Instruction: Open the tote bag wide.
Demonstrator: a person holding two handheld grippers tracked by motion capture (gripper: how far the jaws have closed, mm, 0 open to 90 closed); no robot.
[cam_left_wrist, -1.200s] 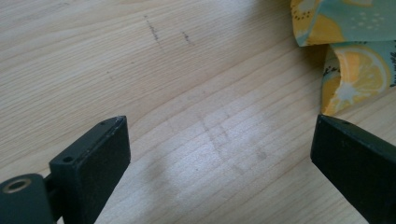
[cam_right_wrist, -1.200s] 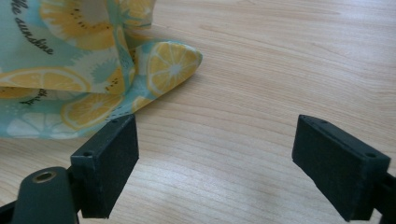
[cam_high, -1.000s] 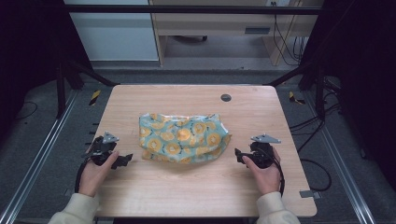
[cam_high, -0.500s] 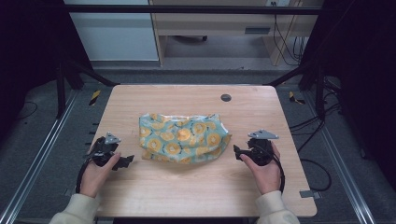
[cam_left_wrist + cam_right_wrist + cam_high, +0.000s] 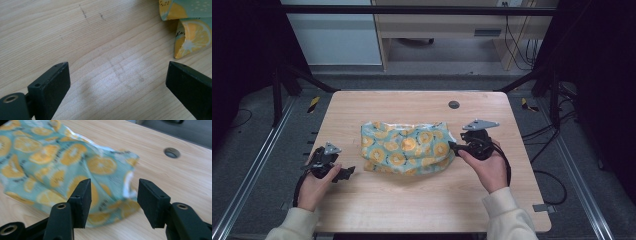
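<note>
A light wooden table (image 5: pixel 412 205) with rounded corners carries everything here; a small round grommet hole (image 5: pixel 454 104) sits near its far edge, right of centre. Near the middle of the tabletop lies a crumpled teal cloth printed with orange slices (image 5: pixel 404 147), bunched into a rough rectangle with a pale edge along its far side.

The right gripper (image 5: pixel 453 146), black with a grey three-cornered plate on top, is held in the person's right hand (image 5: pixel 488 167) at the cloth's right end. In the right gripper view its jaws stand apart, one on each side of a raised fold at that end, with the fabric between them; whether either jaw touches the cloth cannot be told.

The left gripper (image 5: pixel 347 173), held in the left hand (image 5: pixel 312 186), sits low over bare wood just beside the cloth's near-left corner. In the left gripper view its jaws are spread wide with nothing but table between them, and the cloth's corner shows at the upper right.
</note>
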